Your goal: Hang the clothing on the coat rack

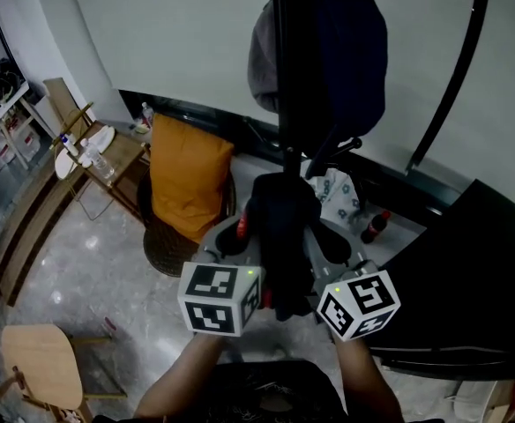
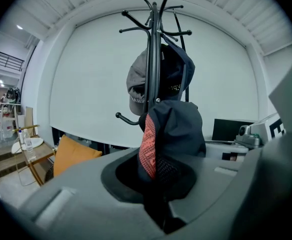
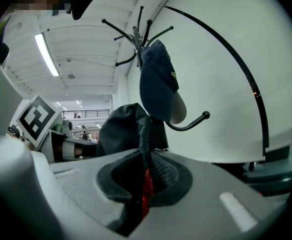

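Both grippers sit closest in the head view: the left gripper (image 1: 236, 236) and right gripper (image 1: 332, 243) are side by side and level, with the dark garment (image 1: 284, 236) bunched between them.

1. Jaw state: each gripper view shows its jaws clenched on a fold of the garment. Red-orange patterned fabric shows at each pinch.
2. Garment position: it rises upright out of both jaw pairs, and its slack hangs below them. Its long axis is vertical.
3. Target: the coat rack (image 2: 153, 44) stands directly ahead of the jaws, with its pole centred between the two grippers. A cap (image 2: 136, 86) occupies an upper arm.
4. Critical relation: a free lower hook (image 2: 127, 120) lies ahead of the garment's top, near its height and to the left of the left jaws. Neither gripper appears clearly nearer to the pole. The garment probably has to travel forward and slightly upward.
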`<state>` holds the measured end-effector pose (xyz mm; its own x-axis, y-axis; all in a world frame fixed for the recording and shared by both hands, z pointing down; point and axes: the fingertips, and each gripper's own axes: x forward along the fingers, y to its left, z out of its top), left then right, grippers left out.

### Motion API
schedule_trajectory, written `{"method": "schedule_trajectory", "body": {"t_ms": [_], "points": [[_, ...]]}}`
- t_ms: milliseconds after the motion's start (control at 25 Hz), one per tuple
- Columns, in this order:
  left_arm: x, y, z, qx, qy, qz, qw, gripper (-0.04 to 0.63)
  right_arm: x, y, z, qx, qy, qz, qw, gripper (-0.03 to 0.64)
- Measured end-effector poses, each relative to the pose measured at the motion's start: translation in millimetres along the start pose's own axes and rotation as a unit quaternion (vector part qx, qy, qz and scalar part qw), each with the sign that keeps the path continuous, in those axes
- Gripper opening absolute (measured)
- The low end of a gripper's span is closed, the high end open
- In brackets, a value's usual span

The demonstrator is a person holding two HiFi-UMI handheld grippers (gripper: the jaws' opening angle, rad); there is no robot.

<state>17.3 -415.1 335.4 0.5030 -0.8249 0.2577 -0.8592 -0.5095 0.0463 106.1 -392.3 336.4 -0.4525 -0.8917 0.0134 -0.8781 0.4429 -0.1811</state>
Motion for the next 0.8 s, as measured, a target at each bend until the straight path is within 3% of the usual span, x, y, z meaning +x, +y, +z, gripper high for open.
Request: {"method": "schedule_trajectory", "body": {"t_ms": [800], "points": [[21,8,-2,0.007,-0.014,-0.039,0.9991,0.028,19,-1,-17,0.001,0.000,-0.027,1.000,0.028]]}}
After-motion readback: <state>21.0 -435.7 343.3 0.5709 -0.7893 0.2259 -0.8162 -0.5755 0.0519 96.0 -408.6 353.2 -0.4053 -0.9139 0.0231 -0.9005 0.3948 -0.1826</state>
